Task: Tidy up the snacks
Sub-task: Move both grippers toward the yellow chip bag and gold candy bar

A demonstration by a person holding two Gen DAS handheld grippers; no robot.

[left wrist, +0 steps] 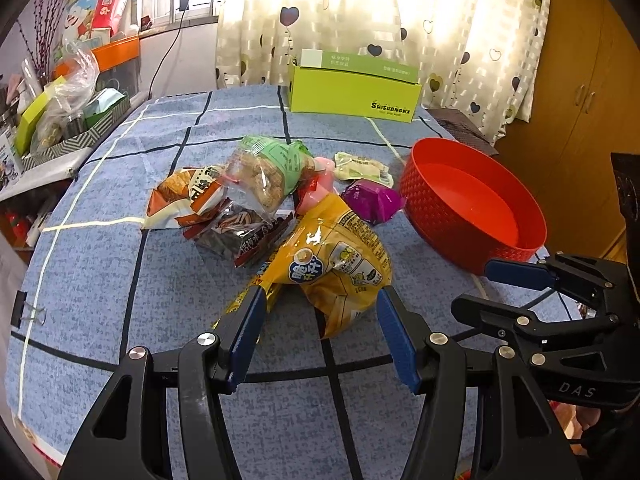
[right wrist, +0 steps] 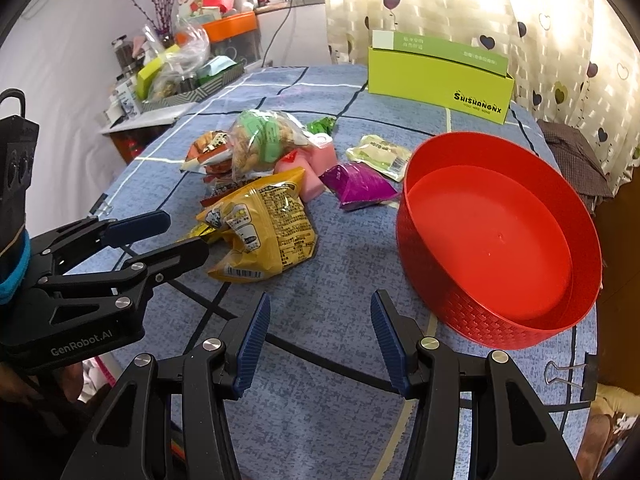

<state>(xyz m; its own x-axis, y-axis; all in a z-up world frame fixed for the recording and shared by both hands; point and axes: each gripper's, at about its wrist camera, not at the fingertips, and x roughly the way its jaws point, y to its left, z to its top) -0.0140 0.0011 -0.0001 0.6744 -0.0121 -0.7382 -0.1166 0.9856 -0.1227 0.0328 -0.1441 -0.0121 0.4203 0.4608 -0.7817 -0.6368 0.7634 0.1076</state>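
left gripper [left wrist: 320,312] jaws apart, right gripper [right wrist: 320,320] likewise

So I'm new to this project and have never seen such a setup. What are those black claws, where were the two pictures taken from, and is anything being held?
There is no robot here: a person holds a hand-held black gripper with blue fingers in each hand, and each carries a wide-angle camera looking along its fingers. One picture is from the left gripper, the other from the right gripper; each also shows the other gripper at its edge.

On the blue checked tablecloth lies a pile of snack packets, including a crinkled yellow snack bag and a small purple foil packet. Beside them stands an empty round red plastic basket, and farther back a lime-green cardboard box.

Both grippers are open and hold nothing. The left one's fingers straddle the yellow bag's near end.
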